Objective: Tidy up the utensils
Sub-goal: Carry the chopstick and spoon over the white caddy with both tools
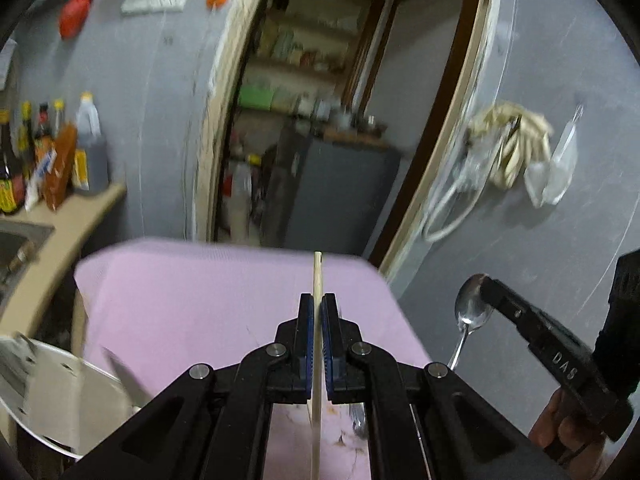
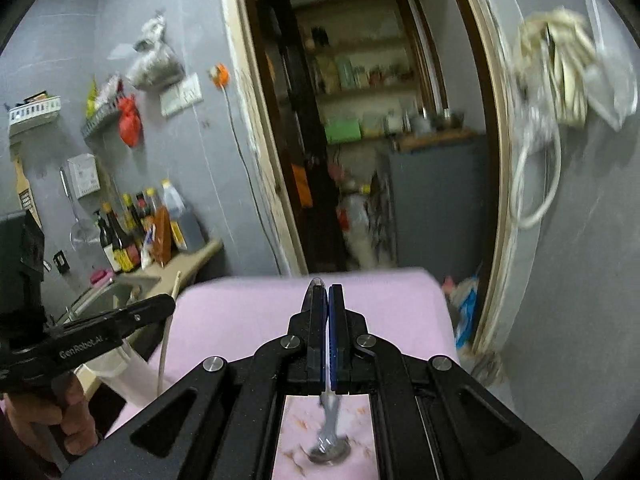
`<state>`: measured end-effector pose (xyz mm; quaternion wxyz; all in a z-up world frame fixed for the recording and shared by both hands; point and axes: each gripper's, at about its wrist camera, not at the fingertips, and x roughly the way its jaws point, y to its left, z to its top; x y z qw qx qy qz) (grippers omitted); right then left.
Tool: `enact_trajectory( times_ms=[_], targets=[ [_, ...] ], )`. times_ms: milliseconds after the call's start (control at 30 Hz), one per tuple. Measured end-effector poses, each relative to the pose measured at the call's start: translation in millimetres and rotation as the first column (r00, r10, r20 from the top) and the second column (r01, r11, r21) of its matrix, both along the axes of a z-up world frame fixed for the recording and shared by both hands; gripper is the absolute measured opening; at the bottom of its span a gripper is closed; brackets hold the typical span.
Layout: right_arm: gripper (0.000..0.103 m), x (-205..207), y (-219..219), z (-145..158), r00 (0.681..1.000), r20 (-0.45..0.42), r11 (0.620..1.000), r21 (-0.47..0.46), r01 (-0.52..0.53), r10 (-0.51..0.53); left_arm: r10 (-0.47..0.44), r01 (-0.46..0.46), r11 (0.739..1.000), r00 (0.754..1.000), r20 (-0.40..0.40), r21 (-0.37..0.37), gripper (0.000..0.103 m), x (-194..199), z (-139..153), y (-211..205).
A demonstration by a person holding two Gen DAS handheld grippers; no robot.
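Risk, left side first: the left gripper [image 1: 317, 320] is clamped tight on a single pale chopstick [image 1: 318, 276], held near its upper part with most of its length hanging back below the jaws; with so narrow a bite the stick could pivot or slide out, and its free end could catch the white perforated basket [image 1: 52, 392] at the table's near-left corner. The right gripper [image 2: 328, 312] is likewise fully closed, pinching a metal spoon [image 1: 472, 308] by the bowl, handle dangling; judged a slippery hold, so a swing could twist it loose onto the cloth. Both utensils are held in the air above the pink-covered table [image 1: 192, 292], neither yet put away. A second spoon [image 2: 328, 450] lies on the cloth beneath the right gripper. Room: counter with sauce bottles [image 1: 48, 160] beyond the table's left edge, open doorway [image 1: 320, 120] past the far edge, grey wall with hung bags [image 1: 520, 152] to the right.
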<state>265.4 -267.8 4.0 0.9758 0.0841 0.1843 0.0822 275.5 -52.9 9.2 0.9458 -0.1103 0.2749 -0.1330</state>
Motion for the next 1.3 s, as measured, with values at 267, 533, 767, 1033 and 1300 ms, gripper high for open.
enact_trajectory(
  times_ms=[267,533,767,1033,1300],
  targets=[
    [0.001,-17.9,65.8,56.0,0.989,0.148,0.999,-0.025,-0.024,0.027,0.095,-0.087,0.994,0.986,0.134,-0.069,0.004,-22.6,57.8,77.0],
    [0.001,-29.7,143.4,66.4,0.969,0.236,0.995,-0.084,-0.051,0.07,0.217,-0.203,0.975,0.951,0.22,-0.086,0.004,-42.7,73.0,163.7],
    [0.001,-44.1,203.5,53.8,0.956,0.283,0.975,-0.223,-0.006,0.071,0.269,-0.239,0.96,0.931,0.245,-0.149,0.004,-40.5,53.3,219.0],
    [0.001,-50.0,237.4,30.4,0.961,0.269,0.952,-0.304,0.026,0.06,0.266,-0.227,0.96,0.92,0.287,-0.162,0.004,-32.1,24.2,236.1],
    [0.001,-43.9,256.0,9.8,0.967,0.248,0.925,-0.377,0.042,0.057,0.233,-0.208,0.972,0.91,0.343,-0.108,0.005,-28.6,5.8,231.8]
  ],
)
